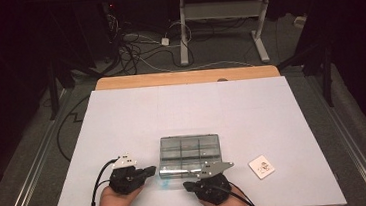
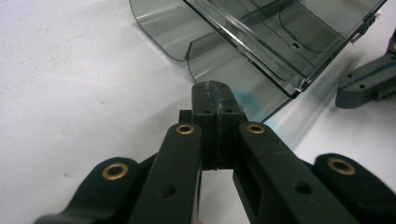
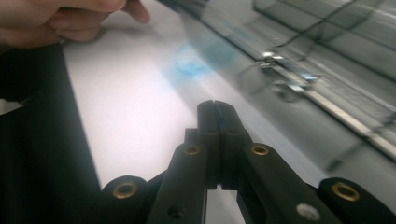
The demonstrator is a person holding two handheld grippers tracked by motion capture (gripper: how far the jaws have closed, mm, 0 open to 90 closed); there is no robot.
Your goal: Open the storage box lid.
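behind the shut right claw (image 3: 215,105), the box (image 3: 327,56) blurs.

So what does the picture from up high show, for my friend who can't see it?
A person's two hands hold the black left gripper and right gripper, both shut, beside a clear plastic box on a white table. A small white card lies at right.

Both hands rest low near the table's front edge, left gripper (image 1: 149,171) and right gripper (image 1: 187,185) jaws closed.
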